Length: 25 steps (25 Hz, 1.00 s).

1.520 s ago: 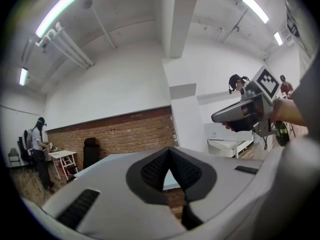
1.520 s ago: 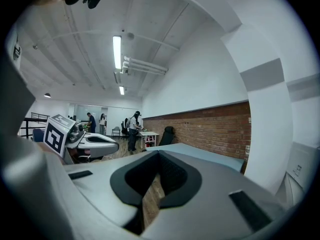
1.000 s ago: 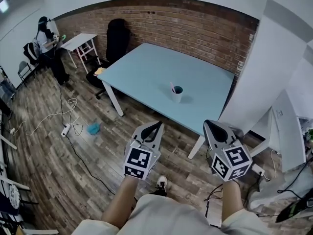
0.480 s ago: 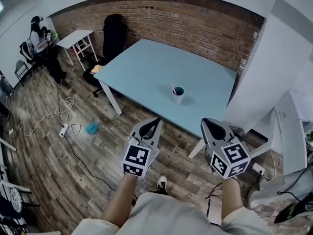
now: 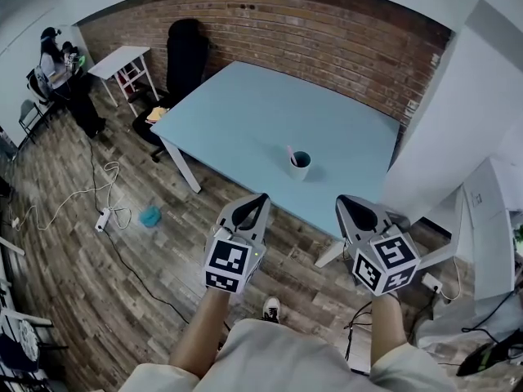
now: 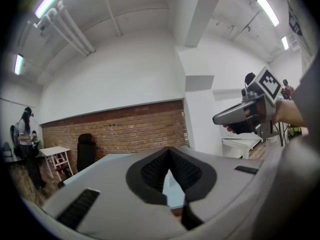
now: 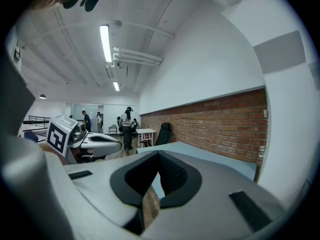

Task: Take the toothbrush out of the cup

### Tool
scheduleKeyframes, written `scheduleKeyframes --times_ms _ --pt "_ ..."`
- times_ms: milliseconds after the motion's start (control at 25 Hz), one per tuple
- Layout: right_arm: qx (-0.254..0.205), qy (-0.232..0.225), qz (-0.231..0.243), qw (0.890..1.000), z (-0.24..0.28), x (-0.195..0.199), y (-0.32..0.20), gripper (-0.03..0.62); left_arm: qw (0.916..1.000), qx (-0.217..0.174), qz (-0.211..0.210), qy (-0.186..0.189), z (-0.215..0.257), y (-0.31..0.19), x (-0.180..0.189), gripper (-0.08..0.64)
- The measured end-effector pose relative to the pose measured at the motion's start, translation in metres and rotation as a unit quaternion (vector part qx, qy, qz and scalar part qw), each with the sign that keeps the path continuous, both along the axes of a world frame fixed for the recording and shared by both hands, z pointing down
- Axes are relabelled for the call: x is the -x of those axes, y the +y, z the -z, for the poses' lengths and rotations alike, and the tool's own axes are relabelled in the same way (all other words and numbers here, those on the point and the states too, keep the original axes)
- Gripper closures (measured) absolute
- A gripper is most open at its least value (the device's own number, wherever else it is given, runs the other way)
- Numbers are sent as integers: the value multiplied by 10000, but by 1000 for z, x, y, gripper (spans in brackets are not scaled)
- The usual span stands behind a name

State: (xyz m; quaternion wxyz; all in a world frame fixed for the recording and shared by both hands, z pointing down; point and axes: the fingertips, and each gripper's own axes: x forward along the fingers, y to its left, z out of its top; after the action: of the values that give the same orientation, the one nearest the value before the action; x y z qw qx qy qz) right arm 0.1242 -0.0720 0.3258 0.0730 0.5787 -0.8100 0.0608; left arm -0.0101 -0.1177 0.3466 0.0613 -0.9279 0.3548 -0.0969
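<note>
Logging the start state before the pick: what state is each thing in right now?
Cup: upright on the table, toothbrush inside.
Toothbrush: standing in the cup, handle sticking out, untouched.
Left tongs: shut, empty, short of the table.
Right tongs: shut, empty, short of the table.

Small pale cup (image 5: 300,166) stands upright on the light blue worktop (image 5: 245,113), close to its near edge and toward the right end, nothing else around it. Inside looks dark teal. Toothbrush (image 5: 290,154) sits in the cup, pale handle sticking out above the rim, leaning left. Brush head not visible.
</note>
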Motion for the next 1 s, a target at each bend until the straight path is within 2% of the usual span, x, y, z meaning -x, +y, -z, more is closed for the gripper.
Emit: scheduleKeyframes --times_ms 520,1000 --pt "61 34 11 10000 -12 5 -75 583 10000 36 -90 -18 -11 -75 0 534" --pt "312 160 29 9994 -25 7 -114 583 9997 210 -77 1 -25 -109 7 534"
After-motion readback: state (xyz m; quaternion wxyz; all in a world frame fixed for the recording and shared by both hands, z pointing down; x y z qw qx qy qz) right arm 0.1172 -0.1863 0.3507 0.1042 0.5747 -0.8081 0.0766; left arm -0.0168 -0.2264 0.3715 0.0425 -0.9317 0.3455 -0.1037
